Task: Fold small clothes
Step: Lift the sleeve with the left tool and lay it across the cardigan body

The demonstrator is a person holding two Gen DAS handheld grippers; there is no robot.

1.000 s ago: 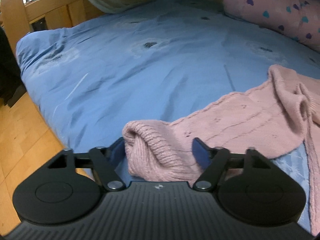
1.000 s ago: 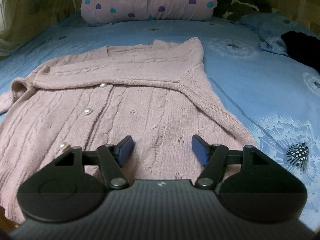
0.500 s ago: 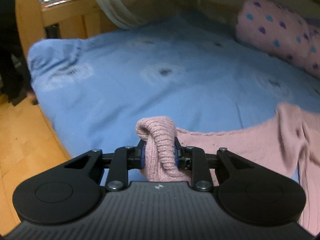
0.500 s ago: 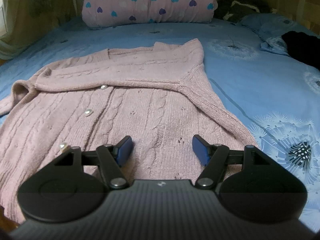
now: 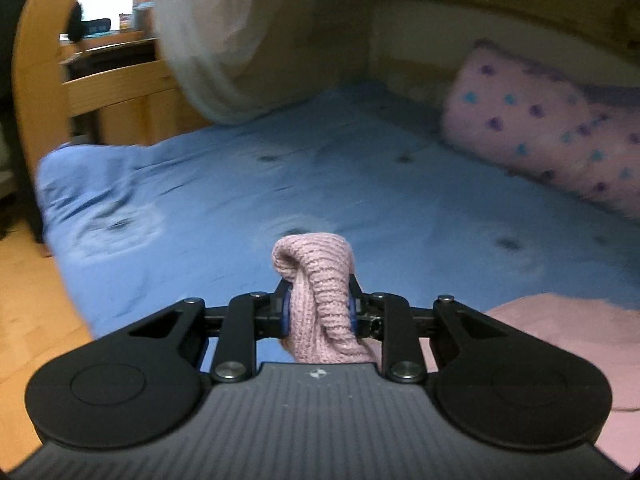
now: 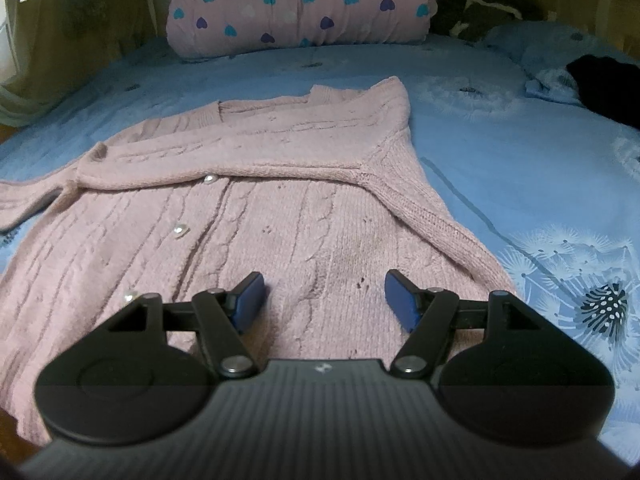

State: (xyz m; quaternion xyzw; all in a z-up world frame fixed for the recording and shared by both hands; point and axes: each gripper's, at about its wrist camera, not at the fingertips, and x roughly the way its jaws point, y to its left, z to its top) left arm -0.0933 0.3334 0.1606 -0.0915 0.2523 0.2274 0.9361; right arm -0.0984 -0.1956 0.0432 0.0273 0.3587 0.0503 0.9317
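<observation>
On the blue bed sheet (image 6: 500, 168), printed with white dandelion heads, a pink cable-knit cardigan (image 6: 248, 216) lies spread flat, front up, its small pearly buttons (image 6: 209, 179) running in a line down the closed placket. Its neckline points toward a pink bolster pillow (image 6: 300, 4) dotted with purple and teal hearts, which lies across the far end of the bed, well apart from the garment. One sleeve is folded across the chest, just below the neckline. The right claw (image 6: 324, 300) hangs over the lower body of the cardigan with its blue pads set wide, nothing pinched between them, the knit lying below the gap. In the left wrist view, the left claw (image 5: 318, 312) is drawn narrow and clamped on a bunched, ribbed sleeve cuff (image 5: 314, 276); the cuff bulges up above the pads and the knit hangs down below them, raised off the sheet. More of the pink cardigan shows blurred at the lower right of that view. Beyond the cuff the sheet stretches away to a wooden bed frame (image 5: 36, 92) at the left, with a pale gauzy curtain (image 5: 224, 40) hanging above the far corner. A dark garment (image 6: 604, 84) lies at the right edge of the bed, far from the cardigan.
</observation>
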